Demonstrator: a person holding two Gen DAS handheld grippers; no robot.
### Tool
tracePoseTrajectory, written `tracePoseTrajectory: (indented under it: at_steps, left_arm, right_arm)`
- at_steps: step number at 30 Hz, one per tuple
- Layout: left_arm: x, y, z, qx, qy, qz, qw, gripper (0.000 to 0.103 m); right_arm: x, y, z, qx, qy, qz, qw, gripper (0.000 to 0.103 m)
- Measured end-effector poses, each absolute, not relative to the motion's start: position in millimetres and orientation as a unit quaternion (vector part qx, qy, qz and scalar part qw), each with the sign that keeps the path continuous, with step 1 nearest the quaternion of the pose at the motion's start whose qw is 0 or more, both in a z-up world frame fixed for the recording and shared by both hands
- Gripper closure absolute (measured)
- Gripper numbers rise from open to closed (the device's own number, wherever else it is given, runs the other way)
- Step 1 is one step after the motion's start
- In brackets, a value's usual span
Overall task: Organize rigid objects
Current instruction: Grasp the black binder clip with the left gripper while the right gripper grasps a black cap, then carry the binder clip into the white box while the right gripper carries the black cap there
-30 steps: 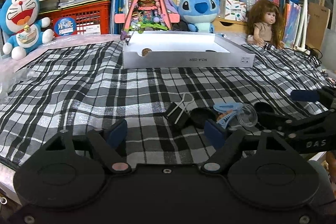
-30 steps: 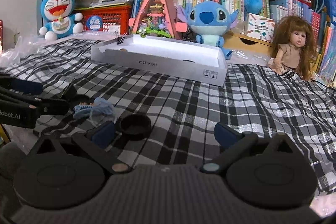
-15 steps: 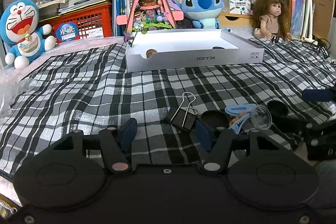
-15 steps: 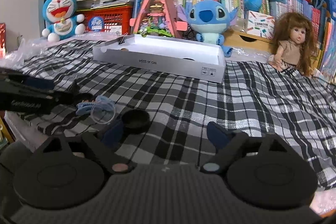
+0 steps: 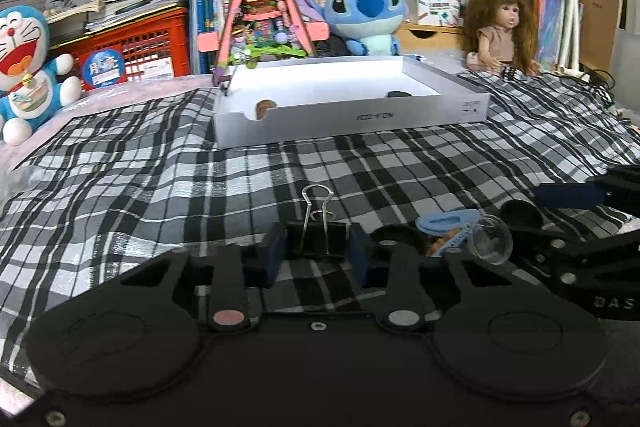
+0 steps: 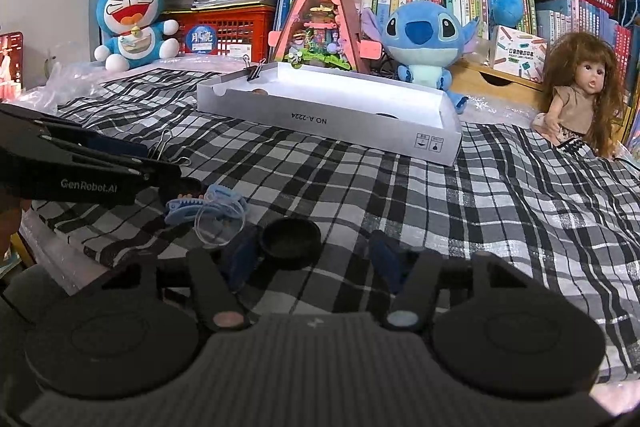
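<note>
A black binder clip (image 5: 317, 239) with wire handles lies on the checked cloth, right between the pads of my left gripper (image 5: 316, 255), whose jaws stand close on both sides of it. A black round lid (image 6: 291, 243) lies between the fingers of my open right gripper (image 6: 312, 259), near its left pad. Next to these lie a blue hair claw (image 6: 208, 202), a clear round dish (image 6: 219, 225) and another black lid (image 5: 394, 239). The white box (image 5: 348, 107) stands further back and holds a few small items.
Plush toys, a doll (image 6: 580, 99), a pink triangular toy house (image 5: 262, 11), books and red crates line the back. The right gripper (image 5: 592, 223) shows at the right of the left wrist view. The cloth's front edge drops off at the left (image 6: 60, 235).
My left gripper has moved forward and left onto the binder clip and narrowed around it. My right gripper has moved up to the black lid and narrowed somewhat.
</note>
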State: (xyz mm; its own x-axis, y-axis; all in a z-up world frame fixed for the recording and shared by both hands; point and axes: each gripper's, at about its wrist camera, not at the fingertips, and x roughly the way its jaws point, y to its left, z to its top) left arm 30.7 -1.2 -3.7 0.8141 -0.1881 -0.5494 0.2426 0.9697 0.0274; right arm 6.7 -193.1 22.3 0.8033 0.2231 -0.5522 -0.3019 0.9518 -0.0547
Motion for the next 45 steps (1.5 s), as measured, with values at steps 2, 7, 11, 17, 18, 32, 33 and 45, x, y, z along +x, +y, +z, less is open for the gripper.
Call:
tracePoseTrajectory:
  at_steps: [2,7,11,17,18,32,33,45]
  left_arm:
    - [30,-4,-3,0.054,0.285,-0.111,0.951,0.073]
    - [30,-4,0,0.040,0.295,-0.110,0.948,0.074]
    - [33,1,2,0.024,0.300,-0.109,0.947,0.074]
    - [39,2,8,0.019,0.301,-0.101,0.948,0.074]
    - [41,3,9,0.017,0.300,-0.101,0.948,0.074]
    - [90,9,49,-0.012,0.292,-0.099,0.951,0.074]
    - [95,10,52,-0.015,0.293,-0.098,0.951,0.074]
    - [176,13,77,-0.034,0.318,-0.098,0.942,0.074]
  right_arm:
    - [7,-193,22,-0.063,0.282,0.139,0.947,0.044]
    - [4,-189,23,-0.064,0.277,0.145,0.948,0.065]
    - [4,-188,24,-0.063,0.277,0.147,0.947,0.065]
    - [12,-193,28,-0.048,0.281,0.135,0.949,0.065]
    - [15,-194,29,-0.043,0.283,0.132,0.949,0.065]
    - [69,-215,54,0.032,0.314,0.104,0.943,0.065]
    - [73,-216,56,0.037,0.316,0.102,0.942,0.065]
    - [146,-238,81,0.093,0.346,0.086,0.930,0.065]
